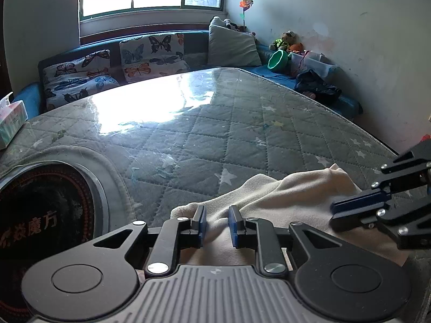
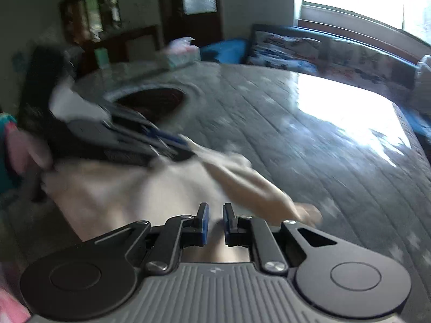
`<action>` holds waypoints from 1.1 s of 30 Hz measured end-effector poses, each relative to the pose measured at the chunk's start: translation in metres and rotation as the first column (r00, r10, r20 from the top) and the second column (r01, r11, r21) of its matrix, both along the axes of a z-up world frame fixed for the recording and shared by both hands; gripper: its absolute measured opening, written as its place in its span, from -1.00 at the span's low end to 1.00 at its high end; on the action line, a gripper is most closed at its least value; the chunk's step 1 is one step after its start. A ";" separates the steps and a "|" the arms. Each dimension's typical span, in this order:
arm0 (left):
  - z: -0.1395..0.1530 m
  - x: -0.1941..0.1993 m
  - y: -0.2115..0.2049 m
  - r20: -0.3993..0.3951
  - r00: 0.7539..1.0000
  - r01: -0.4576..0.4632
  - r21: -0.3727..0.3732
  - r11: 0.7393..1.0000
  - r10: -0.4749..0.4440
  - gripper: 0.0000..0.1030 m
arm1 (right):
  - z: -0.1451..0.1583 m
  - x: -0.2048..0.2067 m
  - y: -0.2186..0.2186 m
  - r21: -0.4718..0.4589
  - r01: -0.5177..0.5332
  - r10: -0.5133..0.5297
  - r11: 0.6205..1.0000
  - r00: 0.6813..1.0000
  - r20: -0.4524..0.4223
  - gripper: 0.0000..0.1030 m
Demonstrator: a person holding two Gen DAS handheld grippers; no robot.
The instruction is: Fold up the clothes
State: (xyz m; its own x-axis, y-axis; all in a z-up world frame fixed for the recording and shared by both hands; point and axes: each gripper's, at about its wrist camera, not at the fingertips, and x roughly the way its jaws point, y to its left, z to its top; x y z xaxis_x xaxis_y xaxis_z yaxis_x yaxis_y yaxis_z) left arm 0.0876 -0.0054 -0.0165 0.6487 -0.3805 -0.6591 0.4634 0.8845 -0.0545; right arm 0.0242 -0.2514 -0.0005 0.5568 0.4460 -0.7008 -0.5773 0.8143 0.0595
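A cream garment [image 1: 282, 199] lies bunched at the near edge of the quilted grey table cover [image 1: 215, 134]. My left gripper [image 1: 217, 216] hovers just over its near edge with the jaws a small gap apart and nothing between them. My right gripper [image 1: 350, 210] shows at the right of the left wrist view, its blue pads low over the cloth's right side. In the blurred right wrist view the cream garment [image 2: 150, 188] lies under my right gripper [image 2: 215, 215], whose jaws stand slightly apart and empty. My left gripper [image 2: 172, 141] shows beyond it at the cloth's far edge.
A round dark inset [image 1: 45, 210] with red rings sits in the table at left. A tissue box [image 1: 10, 121] stands at the far left edge. A blue sofa [image 1: 269, 72] with butterfly cushions [image 1: 150, 53], toys and a dark garment [image 1: 315, 86] runs behind the table.
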 end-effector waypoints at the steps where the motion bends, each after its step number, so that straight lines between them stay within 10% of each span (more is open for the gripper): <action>1: 0.000 -0.001 0.000 0.002 1.000 0.000 0.002 1.000 0.000 -0.58 | -0.001 -0.001 -0.007 0.004 0.017 -0.017 1.000 1.000 -0.001 -0.84; 12: 0.025 -0.032 -0.018 0.085 0.994 0.069 -0.031 0.997 -0.066 -0.57 | 0.015 -0.004 -0.066 0.097 0.142 -0.139 0.985 0.989 -0.043 -0.82; 21: 0.024 -0.088 -0.079 0.082 0.921 0.388 -0.112 0.915 -0.381 -0.57 | 0.009 0.011 -0.066 0.165 0.102 -0.091 0.981 0.993 -0.077 -0.81; 33: -0.008 -0.093 -0.112 0.024 0.884 0.465 -0.139 0.874 -0.467 -0.57 | -0.009 0.041 -0.053 0.148 0.042 -0.026 0.988 0.994 -0.109 -0.81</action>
State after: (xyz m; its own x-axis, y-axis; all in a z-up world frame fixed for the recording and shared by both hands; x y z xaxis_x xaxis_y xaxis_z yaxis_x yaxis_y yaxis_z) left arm -0.0058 -0.1170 -0.0244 0.3678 -0.7236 -0.5840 0.8188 0.5497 -0.1655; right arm 0.0648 -0.3048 -0.0090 0.4994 0.5326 -0.6833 -0.5334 0.8105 0.2419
